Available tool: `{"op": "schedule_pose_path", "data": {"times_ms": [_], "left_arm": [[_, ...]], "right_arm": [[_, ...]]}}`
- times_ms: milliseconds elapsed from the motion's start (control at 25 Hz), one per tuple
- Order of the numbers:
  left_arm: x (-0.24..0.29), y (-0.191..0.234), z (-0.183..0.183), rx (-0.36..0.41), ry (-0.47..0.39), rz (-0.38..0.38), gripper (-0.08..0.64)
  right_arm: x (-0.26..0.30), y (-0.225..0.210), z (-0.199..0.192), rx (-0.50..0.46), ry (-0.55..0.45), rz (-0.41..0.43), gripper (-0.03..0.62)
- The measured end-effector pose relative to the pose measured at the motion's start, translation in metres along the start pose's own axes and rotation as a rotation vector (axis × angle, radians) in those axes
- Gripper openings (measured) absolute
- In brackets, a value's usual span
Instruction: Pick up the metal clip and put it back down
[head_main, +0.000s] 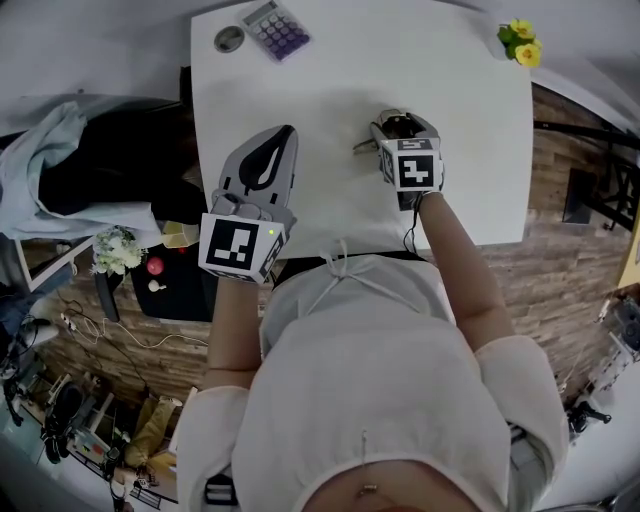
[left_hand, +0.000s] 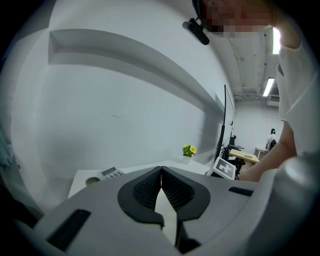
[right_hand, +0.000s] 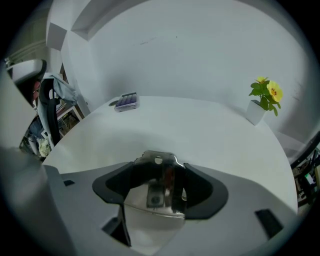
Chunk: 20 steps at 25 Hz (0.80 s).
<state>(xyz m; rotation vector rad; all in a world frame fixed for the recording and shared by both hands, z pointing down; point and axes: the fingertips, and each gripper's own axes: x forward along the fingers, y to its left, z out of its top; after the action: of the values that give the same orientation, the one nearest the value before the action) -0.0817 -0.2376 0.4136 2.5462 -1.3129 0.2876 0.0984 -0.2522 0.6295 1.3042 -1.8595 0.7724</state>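
Observation:
The shiny metal clip (right_hand: 160, 161) sits between the black pads of my right gripper (right_hand: 159, 180), which is shut on it. In the head view the clip (head_main: 370, 141) pokes out to the left of the right gripper (head_main: 398, 125), low over the middle of the white table (head_main: 460, 190). Whether the clip touches the tabletop I cannot tell. My left gripper (head_main: 288, 132) hovers over the table's left part, shut with nothing in it. Its fingertips meet in the left gripper view (left_hand: 161, 172).
A purple calculator (head_main: 277, 27) and a small round tin (head_main: 229, 39) lie at the table's far left corner. A pot of yellow flowers (head_main: 520, 42) stands at the far right corner. Chairs, cloth and cluttered floor lie left of the table.

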Motion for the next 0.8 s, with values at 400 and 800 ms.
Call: {"op": "schedule_pose_path", "data": {"times_ms": [400, 800], "left_arm": [[-0.011, -0.006, 0.003, 0.004, -0.010, 0.011, 0.018], [-0.028, -0.018, 0.039, 0.063, -0.084, 0.005, 0.018]], "right_arm": [[-0.014, 0.005, 0.008, 0.002, -0.054, 0.029, 0.385], [-0.103, -0.003, 0.059, 0.072, -0.325, 0.029, 0.239]]}}
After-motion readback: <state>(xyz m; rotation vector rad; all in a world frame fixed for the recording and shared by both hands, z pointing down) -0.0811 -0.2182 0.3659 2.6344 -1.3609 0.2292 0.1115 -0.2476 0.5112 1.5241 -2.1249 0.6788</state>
